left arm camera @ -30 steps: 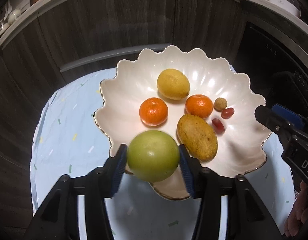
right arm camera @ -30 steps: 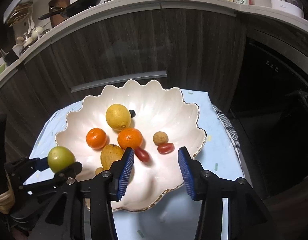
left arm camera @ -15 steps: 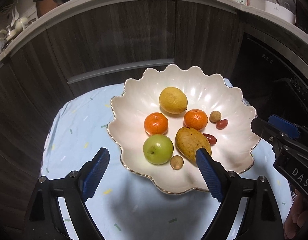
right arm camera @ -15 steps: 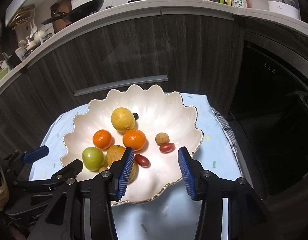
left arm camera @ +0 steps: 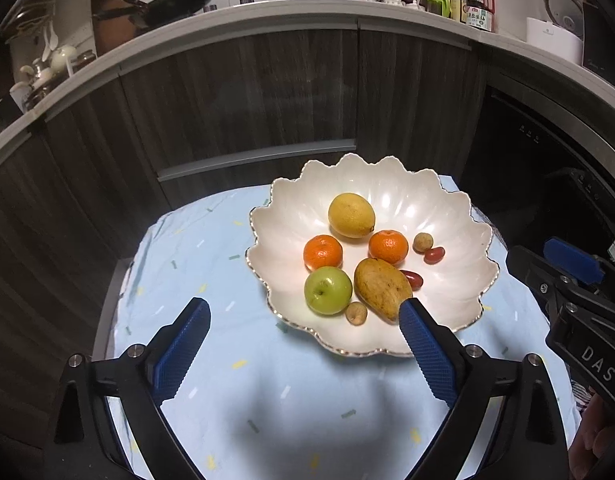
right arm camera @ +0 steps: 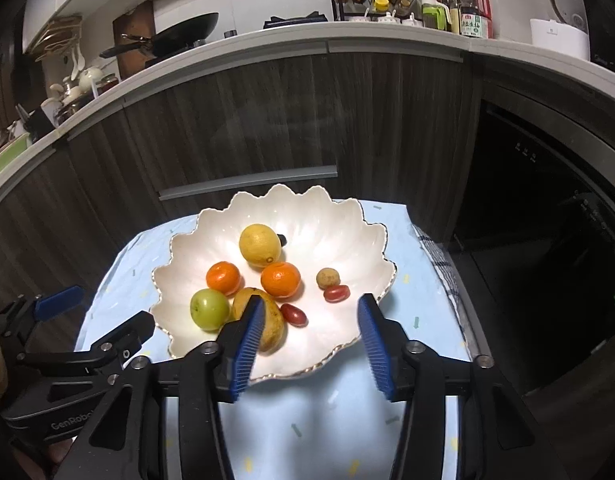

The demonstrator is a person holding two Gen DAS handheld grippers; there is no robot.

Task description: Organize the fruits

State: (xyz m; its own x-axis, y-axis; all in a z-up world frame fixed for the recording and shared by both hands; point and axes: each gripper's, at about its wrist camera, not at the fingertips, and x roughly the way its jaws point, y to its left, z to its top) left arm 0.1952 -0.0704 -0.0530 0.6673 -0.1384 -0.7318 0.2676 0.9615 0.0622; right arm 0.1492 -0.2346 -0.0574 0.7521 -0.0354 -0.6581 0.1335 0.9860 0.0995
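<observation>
Green apple rests in the scalloped bowl, touching the mango. Left tool, jaws just opened wide, and right tool, part-open, are both empty. Risk: nudged round fruits may roll onto the tabletop.

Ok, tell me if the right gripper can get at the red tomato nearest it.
Probably yes: the right gripper is open and empty, the tomato lies uncovered just ahead, though the mango crowds its left side.

Dim kitchen; overhead glare on the bowl; fisheye edges bend (corners black).
</observation>
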